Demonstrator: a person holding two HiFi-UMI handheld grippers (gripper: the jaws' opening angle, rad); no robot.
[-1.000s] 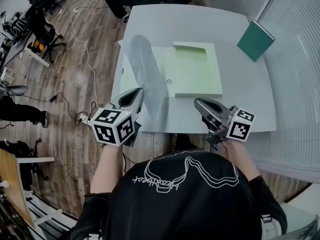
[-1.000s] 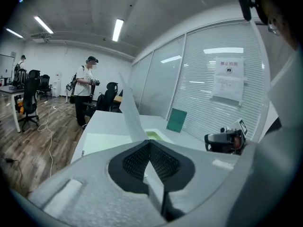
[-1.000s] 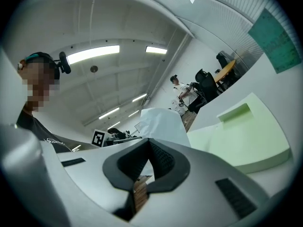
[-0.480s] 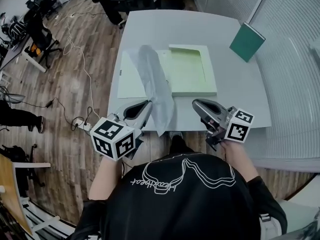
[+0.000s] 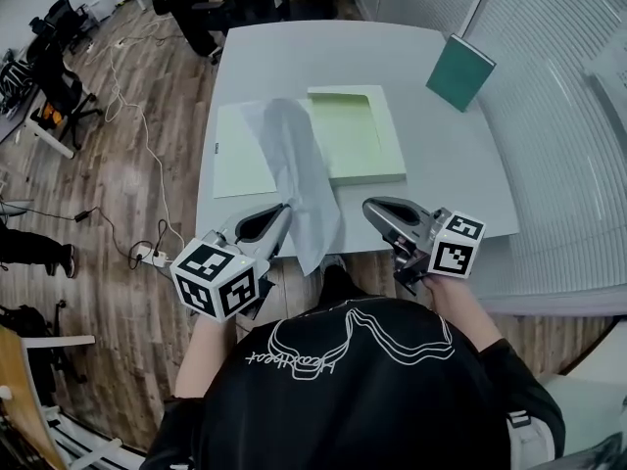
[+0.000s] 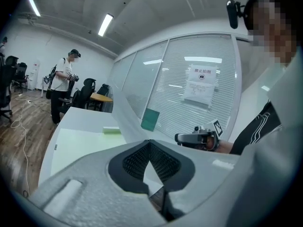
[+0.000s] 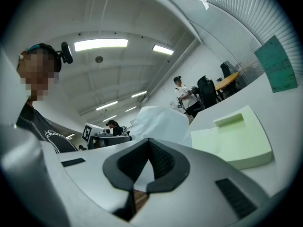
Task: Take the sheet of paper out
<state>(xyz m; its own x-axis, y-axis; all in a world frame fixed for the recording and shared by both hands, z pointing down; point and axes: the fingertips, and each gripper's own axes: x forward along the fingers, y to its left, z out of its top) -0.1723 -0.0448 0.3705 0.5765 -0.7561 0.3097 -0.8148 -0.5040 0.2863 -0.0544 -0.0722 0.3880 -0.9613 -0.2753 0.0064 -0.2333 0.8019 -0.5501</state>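
A white sheet of paper [image 5: 299, 164] curves up off the open light-green folder [image 5: 358, 135] and hangs over the table's near edge. My left gripper [image 5: 284, 209] is shut on the sheet's left edge near that table edge. In the left gripper view the sheet [image 6: 125, 119] rises from the closed jaw tips of the left gripper [image 6: 149, 142]. My right gripper [image 5: 369, 207] is just right of the sheet, jaws together and holding nothing. The right gripper view shows that gripper [image 7: 149, 141], the bulging sheet [image 7: 161, 122] and the folder [image 7: 232, 136] beyond it.
A dark green book [image 5: 460, 71] lies at the table's far right corner. The grey table [image 5: 460, 179] ends just ahead of both grippers. Window blinds run along the right. Office chairs, cables and a standing person [image 6: 64, 86] are on the wooden floor to the left.
The left gripper has drawn back toward the person with the sheet. The sheet has slid off the folder toward the near edge and now hangs over it. The right gripper has barely moved.
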